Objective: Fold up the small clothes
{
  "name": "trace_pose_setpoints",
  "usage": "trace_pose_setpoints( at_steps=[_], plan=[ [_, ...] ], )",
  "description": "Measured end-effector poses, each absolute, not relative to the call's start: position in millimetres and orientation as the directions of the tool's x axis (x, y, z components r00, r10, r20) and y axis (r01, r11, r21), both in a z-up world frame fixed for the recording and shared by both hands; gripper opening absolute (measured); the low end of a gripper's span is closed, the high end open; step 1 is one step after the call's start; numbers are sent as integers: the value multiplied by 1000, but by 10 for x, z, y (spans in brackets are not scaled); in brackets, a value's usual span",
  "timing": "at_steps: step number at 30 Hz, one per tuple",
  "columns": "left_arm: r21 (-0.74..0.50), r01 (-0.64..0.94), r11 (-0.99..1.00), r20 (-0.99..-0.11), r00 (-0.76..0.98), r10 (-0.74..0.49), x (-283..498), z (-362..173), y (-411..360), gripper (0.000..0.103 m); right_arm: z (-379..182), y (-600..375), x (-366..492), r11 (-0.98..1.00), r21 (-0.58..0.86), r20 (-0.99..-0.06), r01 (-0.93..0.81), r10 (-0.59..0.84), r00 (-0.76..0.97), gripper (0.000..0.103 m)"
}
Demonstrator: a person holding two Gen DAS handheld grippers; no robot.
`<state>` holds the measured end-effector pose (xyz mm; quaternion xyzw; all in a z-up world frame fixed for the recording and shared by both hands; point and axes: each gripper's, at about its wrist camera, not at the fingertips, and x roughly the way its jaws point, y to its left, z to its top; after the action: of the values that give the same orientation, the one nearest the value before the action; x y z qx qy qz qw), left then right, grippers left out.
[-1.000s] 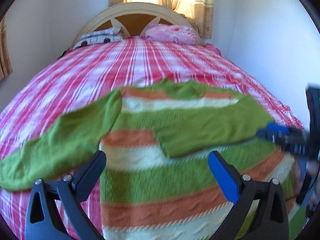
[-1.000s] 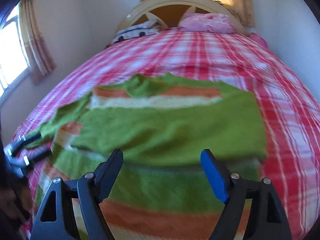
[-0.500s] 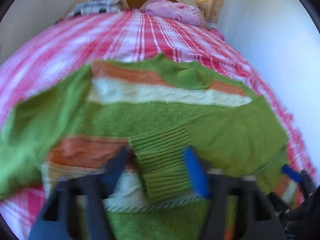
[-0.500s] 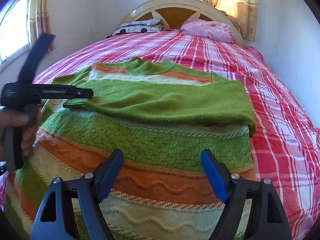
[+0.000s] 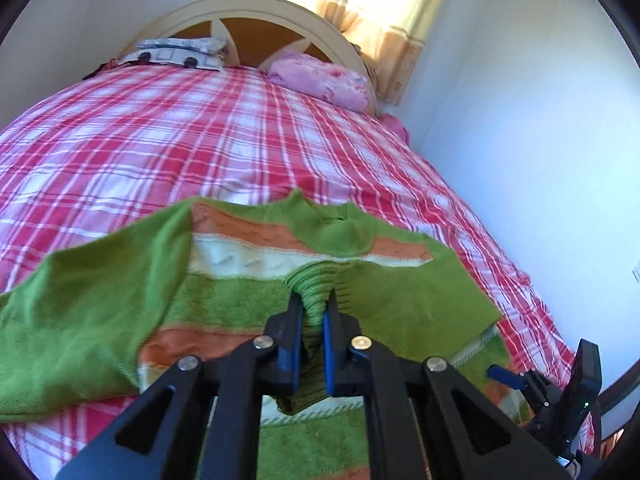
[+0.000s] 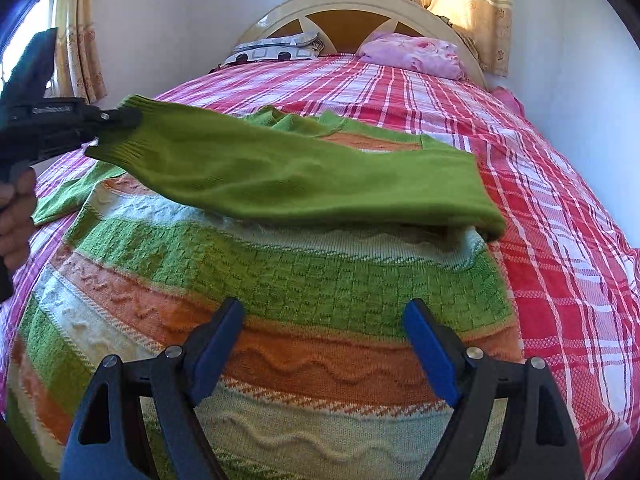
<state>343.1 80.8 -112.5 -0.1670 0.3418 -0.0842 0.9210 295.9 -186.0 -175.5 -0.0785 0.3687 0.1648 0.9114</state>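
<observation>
A small knitted sweater (image 6: 304, 280) with green, orange and cream stripes lies flat on the bed. Its right green sleeve (image 6: 288, 176) is folded across the chest. My left gripper (image 5: 313, 312) is shut on that sleeve's ribbed cuff (image 5: 316, 280) and holds it lifted above the sweater; it also shows in the right wrist view (image 6: 120, 120). The other green sleeve (image 5: 84, 312) lies spread out to the left. My right gripper (image 6: 322, 320) is open and empty, hovering over the sweater's lower stripes; it also shows in the left wrist view (image 5: 520, 380).
The bed (image 5: 180, 148) has a red and white plaid cover. A pink pillow (image 6: 416, 56) and a patterned pillow (image 6: 276, 50) lie by the cream headboard (image 6: 360, 4). A white wall (image 5: 540, 140) runs close along the bed's right side.
My left gripper closed on the folded sleeve's cuff and lifted it. My right gripper stayed open over the sweater's lower part.
</observation>
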Motion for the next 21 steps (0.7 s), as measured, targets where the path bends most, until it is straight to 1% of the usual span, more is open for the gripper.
trace_pose_setpoints(
  at_steps=[8,13,15,18,20,21],
  plan=[
    [-370,-37,928,-647,727,-229,3360,-1439,1070,8,-1766,-1853,2967,937,-27,-701,-348,231,675,87],
    [-350,-61,935,-672,711,-205,3439,-1600,1120,9,-1776,-1858,2978,938,-23,-703,-346,231,673,88],
    [-337,-69,939,-690,696,-197,3438,-1668,1084,11,-1772,-1873,2987,938,-12,-707,-347,237,666,88],
    [-330,-88,940,-702,688,-182,3364,-1729,1053,15,-1656,-1949,3003,928,50,-707,-369,294,644,88],
    [-284,-81,955,-703,695,-149,3311,-1738,996,20,-1418,-2030,3051,925,86,-673,-370,328,663,88],
    [-264,-77,961,-706,695,-138,3301,-1745,975,21,-1311,-2035,3087,928,72,-657,-365,320,683,88]
  ],
)
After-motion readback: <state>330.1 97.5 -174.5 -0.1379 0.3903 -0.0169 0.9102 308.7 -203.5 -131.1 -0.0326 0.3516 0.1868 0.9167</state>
